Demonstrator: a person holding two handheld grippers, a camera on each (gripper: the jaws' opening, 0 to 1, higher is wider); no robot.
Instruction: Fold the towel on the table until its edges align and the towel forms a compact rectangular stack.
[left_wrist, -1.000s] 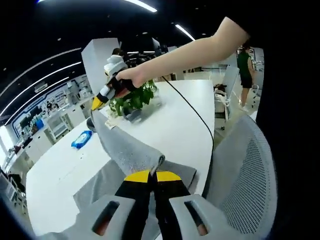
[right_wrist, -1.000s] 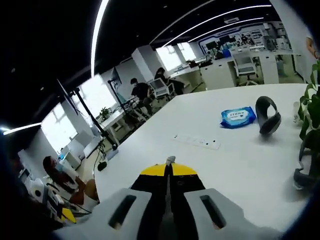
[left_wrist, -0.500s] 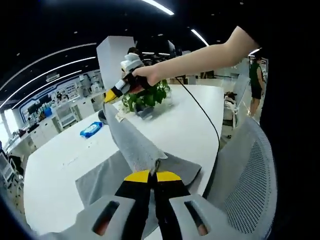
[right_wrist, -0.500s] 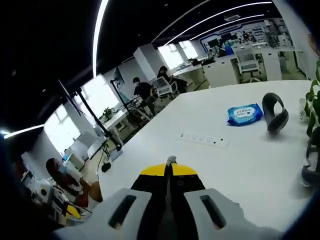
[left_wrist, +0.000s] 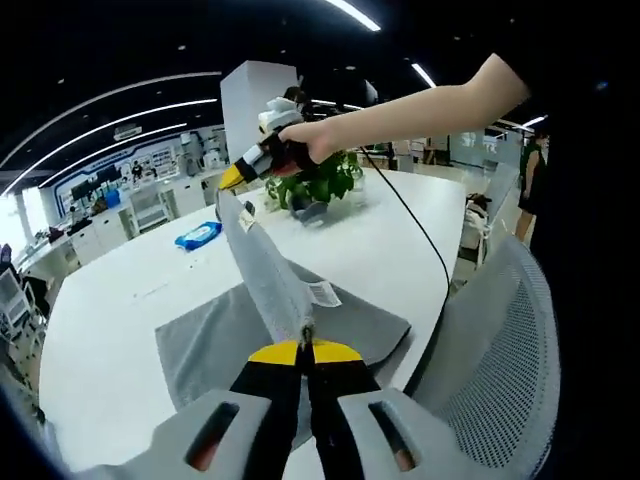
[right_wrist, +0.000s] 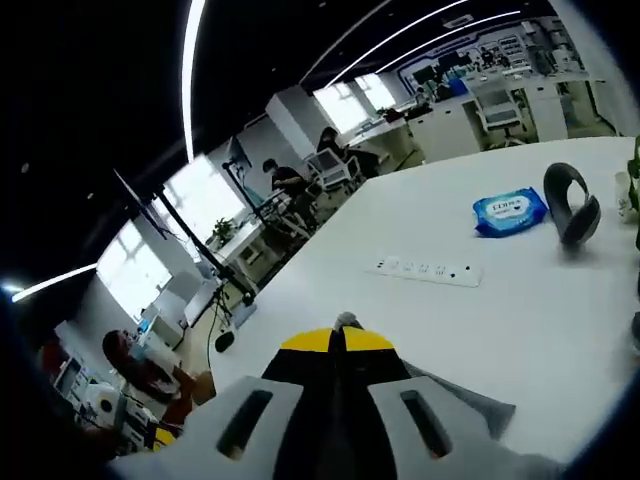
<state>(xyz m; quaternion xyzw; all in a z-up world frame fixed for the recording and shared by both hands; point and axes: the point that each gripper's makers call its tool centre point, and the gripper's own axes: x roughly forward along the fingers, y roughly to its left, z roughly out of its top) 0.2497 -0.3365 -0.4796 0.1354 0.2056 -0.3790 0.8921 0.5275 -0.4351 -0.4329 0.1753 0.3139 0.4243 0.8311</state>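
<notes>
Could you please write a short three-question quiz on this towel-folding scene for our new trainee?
1. True or false: the left gripper is shut on an edge of the grey towel.
2. What lies nearest the blue wipes packet in the right gripper view? A) a black headset B) a red mug C) a laptop
3. Fill in: the towel stretches upward from the left gripper to the ____ gripper.

Key: 1 true; 2 A; 3 right.
</notes>
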